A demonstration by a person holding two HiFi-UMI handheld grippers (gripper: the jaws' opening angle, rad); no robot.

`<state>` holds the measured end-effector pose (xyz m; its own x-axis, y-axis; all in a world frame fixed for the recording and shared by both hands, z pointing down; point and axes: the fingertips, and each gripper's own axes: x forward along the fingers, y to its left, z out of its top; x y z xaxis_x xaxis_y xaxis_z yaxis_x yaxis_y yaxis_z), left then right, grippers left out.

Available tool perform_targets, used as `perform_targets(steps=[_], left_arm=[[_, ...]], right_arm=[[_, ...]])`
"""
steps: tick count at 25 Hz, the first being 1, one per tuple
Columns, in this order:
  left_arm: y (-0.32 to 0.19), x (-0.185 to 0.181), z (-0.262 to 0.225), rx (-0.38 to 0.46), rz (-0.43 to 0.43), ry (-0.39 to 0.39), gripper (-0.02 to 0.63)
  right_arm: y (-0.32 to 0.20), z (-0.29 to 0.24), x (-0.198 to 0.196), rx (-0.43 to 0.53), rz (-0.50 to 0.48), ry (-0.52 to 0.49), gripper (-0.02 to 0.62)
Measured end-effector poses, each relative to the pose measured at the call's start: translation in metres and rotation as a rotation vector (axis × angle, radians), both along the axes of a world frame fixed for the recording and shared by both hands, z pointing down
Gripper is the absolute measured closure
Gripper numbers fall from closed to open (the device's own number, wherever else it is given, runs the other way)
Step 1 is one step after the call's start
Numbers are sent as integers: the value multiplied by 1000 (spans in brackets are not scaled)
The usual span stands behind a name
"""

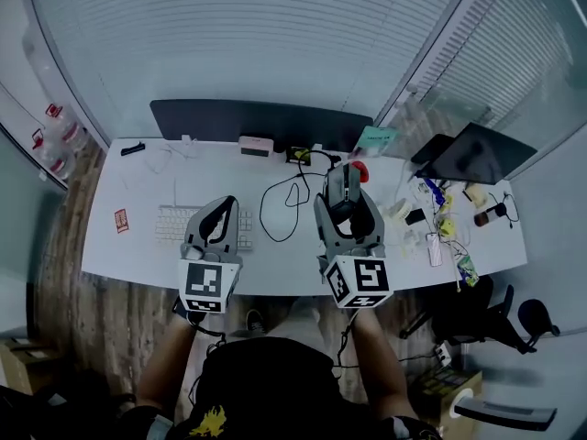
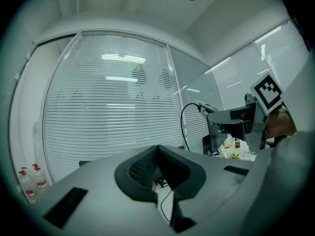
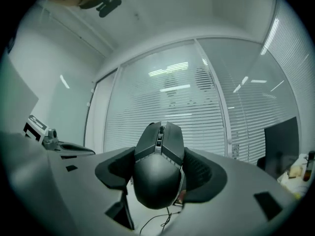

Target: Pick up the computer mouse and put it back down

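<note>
The black computer mouse (image 3: 158,168) sits clamped between the dark pads of my right gripper (image 3: 160,173), held high above the white desk (image 1: 284,259). In the head view the mouse (image 1: 346,193) shows between the right gripper's (image 1: 348,211) jaws, and its black cable (image 1: 280,204) trails down to the desk. My left gripper (image 1: 217,223) hovers above the white keyboard (image 1: 174,223), jaws together and empty; in the left gripper view its pads (image 2: 147,173) meet with nothing between them. Both grippers point level toward the blinds.
A dark monitor (image 1: 261,122) stands at the desk's back edge. Clutter of small items (image 1: 440,223) and a laptop (image 1: 477,154) fill the right end. A red-printed card (image 1: 121,220) lies at the left. An office chair (image 1: 486,314) stands at the right.
</note>
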<state>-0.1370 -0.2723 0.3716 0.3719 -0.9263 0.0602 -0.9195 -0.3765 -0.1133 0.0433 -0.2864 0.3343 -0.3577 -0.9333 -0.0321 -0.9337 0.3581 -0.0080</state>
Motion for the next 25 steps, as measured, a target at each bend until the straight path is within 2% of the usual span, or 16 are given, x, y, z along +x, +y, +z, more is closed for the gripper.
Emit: perform_targets(steps=[9,12,19,25], left_arm=[[-6,11,-77,158,16,-27,592],[-6,10,-94,187,16,-7,592],[-7,10,-93,180,20,-12,592],[-8,6,-90,193,19,-11,592]], right_arm=[[4,-82,11,185,0,15,288],[8,-95,11,219,-2,29,288],[11,-100,6,239,-7,53,288],[10,-91,8,219,14,64,288]])
